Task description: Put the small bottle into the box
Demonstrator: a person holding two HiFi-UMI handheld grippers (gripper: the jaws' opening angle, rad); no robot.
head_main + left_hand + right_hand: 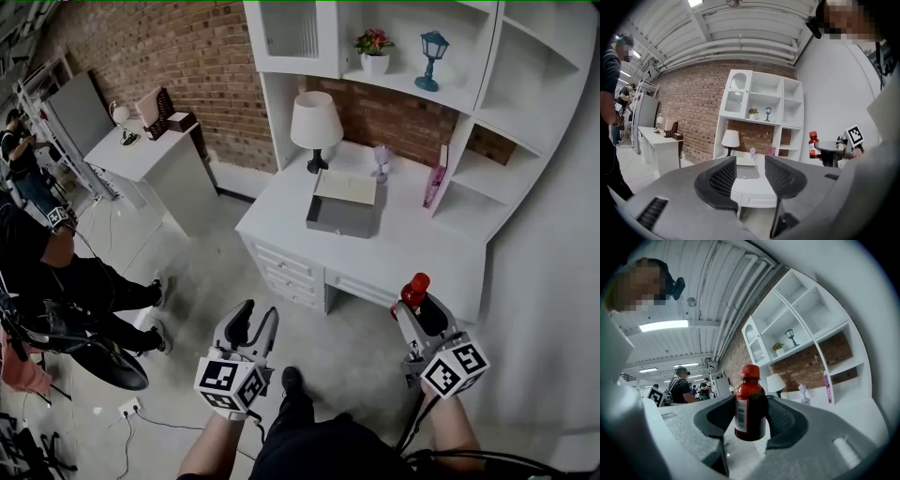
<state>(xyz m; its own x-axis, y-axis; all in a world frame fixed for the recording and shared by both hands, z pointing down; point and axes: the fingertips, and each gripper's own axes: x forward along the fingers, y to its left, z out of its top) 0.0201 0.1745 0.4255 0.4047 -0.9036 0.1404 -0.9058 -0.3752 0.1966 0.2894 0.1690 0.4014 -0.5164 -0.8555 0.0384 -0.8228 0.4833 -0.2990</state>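
Red-capped and upright, the bottle (749, 399) sits pinched between the pads of my right gripper (752, 419), whose jaws are partly closed on its body. My left gripper (750, 176) hangs alongside with its jaws apart and nothing in them. The grey box (339, 223) lies ahead and left of the bottle, well apart, open-topped on the desk (412, 258). I judge the right hand carries it forward.

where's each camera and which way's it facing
Head view: on the person's head, facing steeply down at the desk and box; forearms, left gripper and right gripper show.
Left gripper view: on the left gripper, level along open, empty jaws toward the desk.
Right gripper view: on the right gripper, along jaws shut on the small bottle.
Shared: the lamp shows in all three.
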